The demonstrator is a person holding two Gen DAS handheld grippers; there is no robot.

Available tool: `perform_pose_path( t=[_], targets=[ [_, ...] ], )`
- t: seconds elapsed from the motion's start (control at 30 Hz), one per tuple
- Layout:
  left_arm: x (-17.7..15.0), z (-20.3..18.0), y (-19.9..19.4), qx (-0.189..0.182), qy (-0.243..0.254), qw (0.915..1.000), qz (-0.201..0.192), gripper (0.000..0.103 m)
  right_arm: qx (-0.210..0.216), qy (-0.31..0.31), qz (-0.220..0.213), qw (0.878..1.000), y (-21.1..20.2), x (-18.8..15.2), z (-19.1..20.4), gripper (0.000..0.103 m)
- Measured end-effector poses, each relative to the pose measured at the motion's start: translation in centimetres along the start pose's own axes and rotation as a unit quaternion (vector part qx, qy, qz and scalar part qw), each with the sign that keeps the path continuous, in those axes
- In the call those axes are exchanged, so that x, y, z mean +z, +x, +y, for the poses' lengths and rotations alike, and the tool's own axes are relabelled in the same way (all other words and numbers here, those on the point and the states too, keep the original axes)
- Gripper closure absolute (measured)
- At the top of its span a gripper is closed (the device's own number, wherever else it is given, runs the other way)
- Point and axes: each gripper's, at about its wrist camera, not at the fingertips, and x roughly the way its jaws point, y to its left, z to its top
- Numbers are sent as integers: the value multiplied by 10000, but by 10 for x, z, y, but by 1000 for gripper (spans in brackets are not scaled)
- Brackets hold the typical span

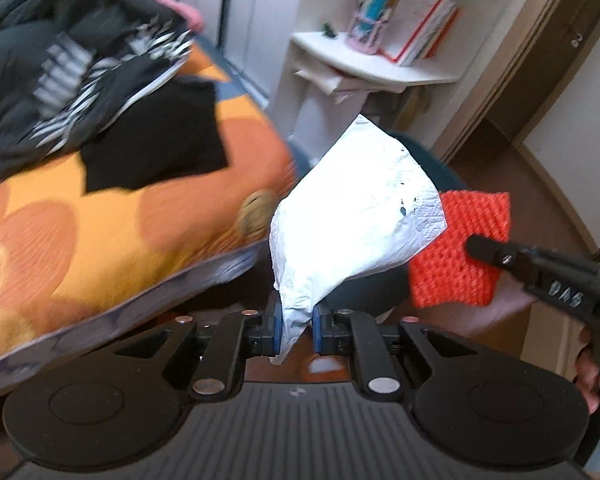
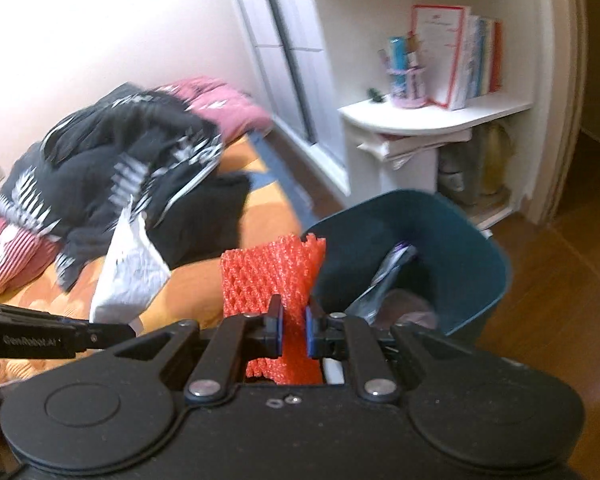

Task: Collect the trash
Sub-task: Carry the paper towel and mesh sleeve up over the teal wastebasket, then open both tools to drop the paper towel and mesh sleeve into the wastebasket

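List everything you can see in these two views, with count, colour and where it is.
paper napkin: one, white, clamped in the left tongs
foam net: one, orange-red, clamped in the right tongs
trash bin: one, dark teal, on the floor beside the bed, wrappers inside
bedspread: one, orange
clothes pile: one, black and white, on the bed
shelf: one, white, by the wall
books: several, standing on the shelf
pen cup: one, pink, beside the books
left tongs: one, black, shut on napkin
right tongs: one, black, shut on net

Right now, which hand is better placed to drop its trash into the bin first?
Probably the right: its fingers hold the red net just beside the bin, nearer than the left's tissue.
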Motion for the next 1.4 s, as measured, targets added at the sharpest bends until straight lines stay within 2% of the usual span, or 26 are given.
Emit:
perform_pose_path(
  t=[0.27,0.53,0.87,1.2,1.3,1.4],
  targets=[
    [56,-64,41,-315,16,9994,125,89,-432,316,-143,9985,15,16,-54,92],
    [84,-99,105,-246,32,9982,543,89,-760,468,1,9960,37,16,-94,92],
    [89,-125,171,75,213,9947,1007,89,-946,633,386,9928,78,4,-118,91],
    [83,-133,208,218,276,9905,1326,88,-975,492,496,9928,92,-1,-122,81],
    [83,-134,212,220,310,9900,1362,83,-995,373,507,9930,92,-1,-122,76],
    [83,-134,213,202,312,9904,1334,70,-999,282,501,9933,90,-1,-121,75]
  ],
)
